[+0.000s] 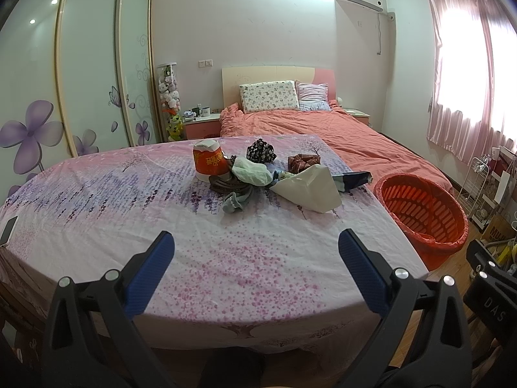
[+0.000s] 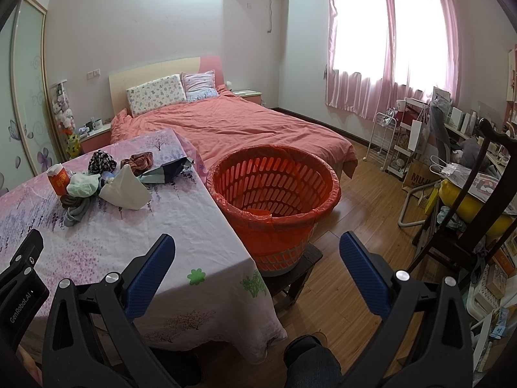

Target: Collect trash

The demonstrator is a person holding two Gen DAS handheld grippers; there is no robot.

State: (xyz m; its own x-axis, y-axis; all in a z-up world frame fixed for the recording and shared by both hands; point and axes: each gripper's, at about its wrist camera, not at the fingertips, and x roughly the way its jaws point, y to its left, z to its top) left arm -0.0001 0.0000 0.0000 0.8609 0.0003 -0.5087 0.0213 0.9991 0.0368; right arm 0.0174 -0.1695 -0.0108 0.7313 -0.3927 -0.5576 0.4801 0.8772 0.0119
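Fig.: I'm holding L tongs (image 1: pixel 255 252) and R tongs (image 2: pixel 257 252) w/ jaws spread wide, gripping nothing. Trash pile (image 1: pixel 268 174) is lying far on the table (image 1: pixel 129 213); basket (image 2: pixel 274 190) is standing right of it. Risks: pile is mixing cloth w/ paper, so I'm likely snagging several bits at once; orange cup (image 1: pixel 210 161) may tip; a short carry is dropping stuff on the floor.

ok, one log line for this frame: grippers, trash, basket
left gripper: open, empty | right gripper: open, empty | trash pile: on table, untouched | orange basket: right of table
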